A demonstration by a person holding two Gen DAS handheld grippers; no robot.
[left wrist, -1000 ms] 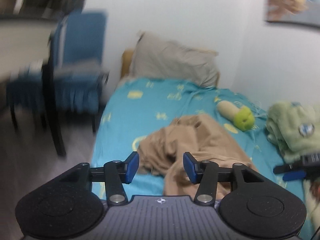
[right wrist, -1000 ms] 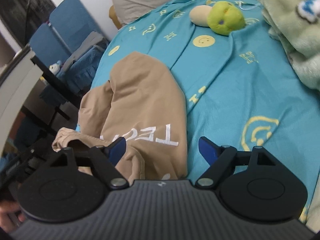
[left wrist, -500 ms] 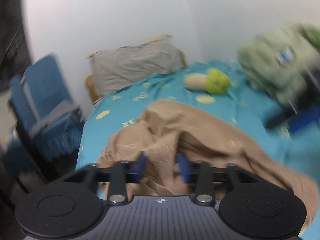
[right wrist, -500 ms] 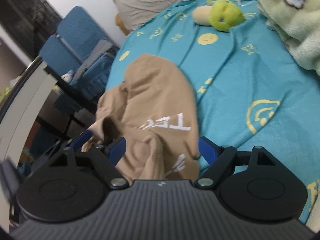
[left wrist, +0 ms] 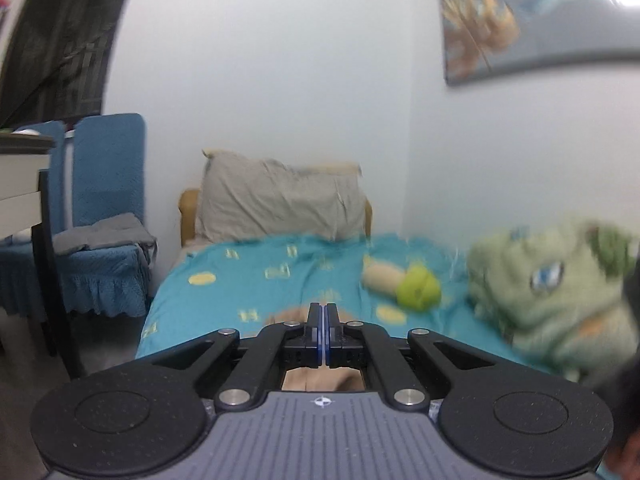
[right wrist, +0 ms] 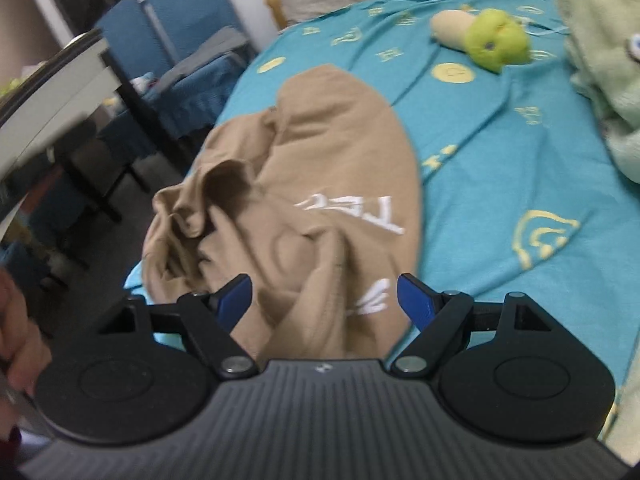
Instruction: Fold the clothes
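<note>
Jaws first: the left gripper [left wrist: 322, 330] has its blue pads pressed together, with tan cloth showing just behind and under them. That view is blurred, so it probably pinches a thin fold of the garment, though the fold itself cannot be made out between the pads. The right gripper [right wrist: 324, 300] stands wide open, its two blue pads apart with nothing pressed between them; tan cloth lies just ahead of and beneath the gap.

Beyond both sets of jaws spreads the bed [right wrist: 500, 152], covered in a teal sheet with yellow smiley prints. On it, directly ahead of the right jaws, lies the tan garment [right wrist: 320, 168], a sweatshirt-like top. It is crumpled, not flat. White lettering shows upside down near its middle, the far end is rounded and fairly smooth, and the near end bunches into deep wrinkles with a dark opening to the left of the jaws.

Folding looks barely begun. No neat fold is visible; the garment likely needs spreading flat before any fold is made.

Smaller still, far ahead and right of the jaws, a green and beige plush toy [right wrist: 488, 38] rests on the sheet.
</note>
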